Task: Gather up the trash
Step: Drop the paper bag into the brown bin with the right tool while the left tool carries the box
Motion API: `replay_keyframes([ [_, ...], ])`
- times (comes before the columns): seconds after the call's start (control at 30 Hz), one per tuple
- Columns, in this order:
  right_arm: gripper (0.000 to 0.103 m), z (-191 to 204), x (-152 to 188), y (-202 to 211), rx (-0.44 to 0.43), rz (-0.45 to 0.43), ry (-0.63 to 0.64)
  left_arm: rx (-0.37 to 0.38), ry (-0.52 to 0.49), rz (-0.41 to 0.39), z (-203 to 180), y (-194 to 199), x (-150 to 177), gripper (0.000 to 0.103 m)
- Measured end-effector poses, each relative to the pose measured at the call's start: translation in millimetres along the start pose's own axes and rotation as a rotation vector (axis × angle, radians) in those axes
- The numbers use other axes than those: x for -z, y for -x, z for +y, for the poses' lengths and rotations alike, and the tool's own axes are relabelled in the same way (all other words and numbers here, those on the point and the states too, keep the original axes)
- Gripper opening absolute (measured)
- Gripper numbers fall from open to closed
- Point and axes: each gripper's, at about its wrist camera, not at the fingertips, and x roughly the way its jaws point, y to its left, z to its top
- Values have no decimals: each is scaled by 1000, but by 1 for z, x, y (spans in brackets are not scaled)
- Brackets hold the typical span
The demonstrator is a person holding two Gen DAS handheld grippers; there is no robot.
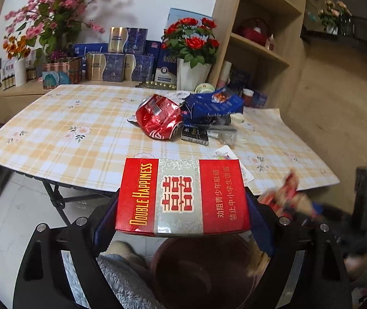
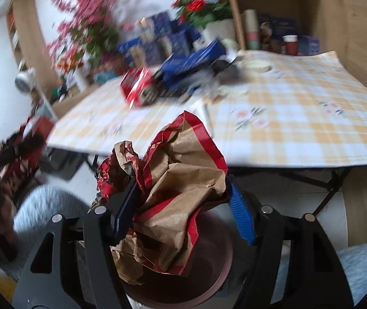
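My left gripper [image 1: 183, 213] is shut on a red and silver cigarette pack [image 1: 182, 197], held flat between the blue pads above a dark round bin [image 1: 204, 270] on the floor. My right gripper [image 2: 183, 206] is shut on a crumpled brown and red paper bag [image 2: 175, 188], also over the bin [image 2: 209, 234]. On the table [image 1: 62, 126] lie a crushed red can [image 1: 159, 117], a blue wrapper [image 1: 213, 105] and a small dark box [image 1: 194, 134]. The right gripper with its paper shows blurred at the right of the left wrist view.
The checked tablecloth hangs over a folding table; its front edge is just beyond both grippers. Flower pots, stacked boxes and a wooden shelf [image 1: 260, 38] stand behind it. A person's grey fleecy sleeve [image 1: 121, 278] lies beside the bin.
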Motion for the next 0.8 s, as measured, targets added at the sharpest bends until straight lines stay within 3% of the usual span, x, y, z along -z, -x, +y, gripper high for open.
replay_keyframes([
  [0.17, 68, 17, 19, -28, 6, 119, 72, -1, 15, -3, 3, 5, 7, 85],
  [0.47, 70, 4, 46, -89, -5, 343, -13, -16, 28, 51, 11, -8, 10, 85],
  [0.67, 79, -8, 51, -90, -6, 365, -63, -21, 54, 68, 16, -14, 11, 85],
  [0.8, 92, -17, 48, -85, -9, 345, -109, -26, 25, 80, 10, -17, 11, 85],
])
